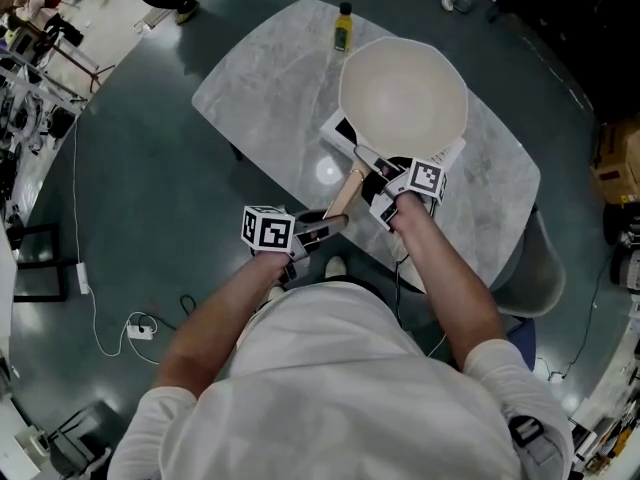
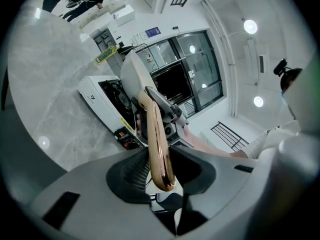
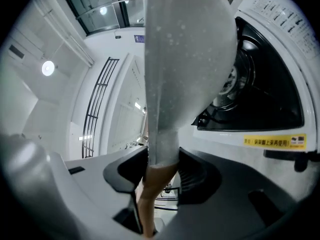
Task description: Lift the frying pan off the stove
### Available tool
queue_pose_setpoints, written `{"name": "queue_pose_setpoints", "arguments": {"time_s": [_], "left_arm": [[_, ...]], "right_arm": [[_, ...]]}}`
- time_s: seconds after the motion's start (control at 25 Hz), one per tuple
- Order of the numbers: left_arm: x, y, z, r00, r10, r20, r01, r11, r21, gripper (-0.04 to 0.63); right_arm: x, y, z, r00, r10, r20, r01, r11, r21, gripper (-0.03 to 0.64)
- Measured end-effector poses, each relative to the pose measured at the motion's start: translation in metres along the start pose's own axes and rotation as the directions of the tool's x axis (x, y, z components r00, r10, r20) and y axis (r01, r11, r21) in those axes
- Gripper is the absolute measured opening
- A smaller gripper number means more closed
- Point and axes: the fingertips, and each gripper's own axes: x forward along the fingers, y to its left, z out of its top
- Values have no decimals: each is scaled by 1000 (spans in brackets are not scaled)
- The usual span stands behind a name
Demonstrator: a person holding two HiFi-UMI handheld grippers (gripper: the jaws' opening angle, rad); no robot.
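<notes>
A grey stone-look table (image 1: 250,98) fills the middle of the head view, and a white stove (image 1: 336,128) sits on its far half. The frying pan (image 1: 403,93) is over that stove, its pale bowl covering most of it. In both gripper views the black burner (image 3: 260,99) shows beside the pan's underside with what looks like a gap. The pan therefore seems to be just off the burner, though I cannot be sure. The handle (image 1: 345,193) points back toward the person. The right gripper (image 3: 162,166) is clamped on the handle's neck, where grey metal meets wood. The left gripper (image 2: 161,171) is clamped on the handle's rounded tail end. A small yellow bottle (image 1: 343,26) stands beyond the pan, apart from it.

The main risk is the pan's weight, which lies well out past both grips. The bowl could droop or roll around the handle, and the glossy wood looks slippery under the left jaws. If the far rim dips, it may catch the burner and drag the stove. A forward swing could knock the bottle over.
</notes>
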Motion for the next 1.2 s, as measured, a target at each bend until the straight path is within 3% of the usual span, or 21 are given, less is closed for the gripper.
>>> {"name": "queue_pose_setpoints", "arguments": {"time_s": [0.44,0.76,0.92,1.08,1.2], "left_arm": [[-64,-39,-4,998,-10,55,7,998,59,133],[-125,-65,-19,995,8,97,-14,998,57,135],[-163,-71,-37,994,8,105,-16,997,70,137],[-221,-75,-78,994,-2,113,-7,997,78,137],[-231,-83,-81,994,-3,106,-5,997,79,137]], "right_arm": [[30,67,-51,996,39,-75,-44,996,-74,184],[53,101,-108,991,71,-116,-78,995,-60,186],[64,117,-149,987,86,-135,-95,994,-59,186],[76,129,-220,986,90,-142,-100,993,-67,186],[76,138,-229,985,95,-141,-106,992,-67,186]]}}
